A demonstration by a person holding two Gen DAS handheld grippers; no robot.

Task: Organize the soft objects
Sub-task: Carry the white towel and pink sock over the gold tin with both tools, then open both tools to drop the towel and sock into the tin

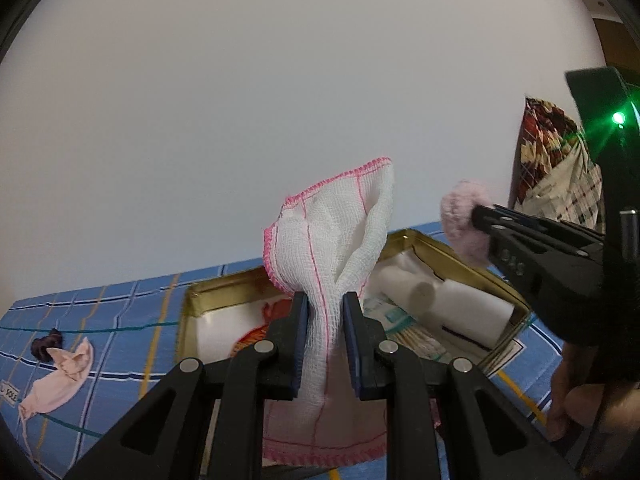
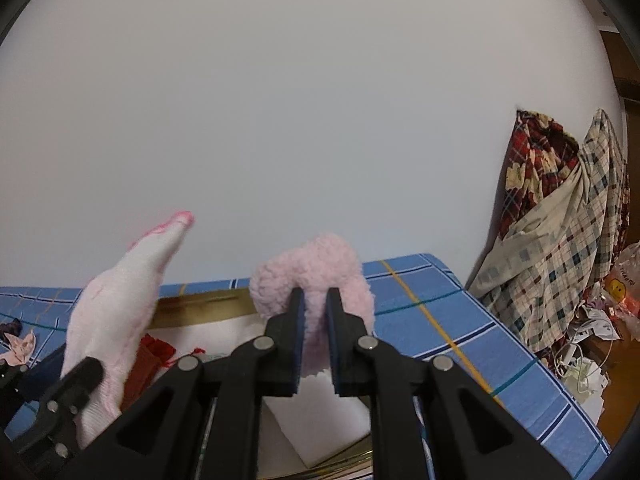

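My left gripper point(image 1: 326, 300) is shut on a white gauze cloth with pink stitched edges point(image 1: 332, 232), which stands up between the jaws above a gold tin box point(image 1: 456, 254). In the right wrist view the same cloth point(image 2: 120, 292) shows at the left. My right gripper point(image 2: 315, 296) is shut on a fluffy pale pink piece point(image 2: 312, 270), held over the tin box point(image 2: 200, 304). In the left wrist view that pink piece point(image 1: 460, 216) hangs at the right gripper's tip, above the box's right side. The box holds white folded items point(image 1: 460, 304), a red item and packets.
A blue checked sheet point(image 1: 120, 312) covers the bed. A pale pink garment point(image 1: 60, 376) and a dark hair tie point(image 1: 46, 346) lie on the sheet at the left. Patterned bedding point(image 2: 560, 220) is piled at the right, with clutter on the floor point(image 2: 592, 344). A hand point(image 1: 576, 404) shows at the lower right.
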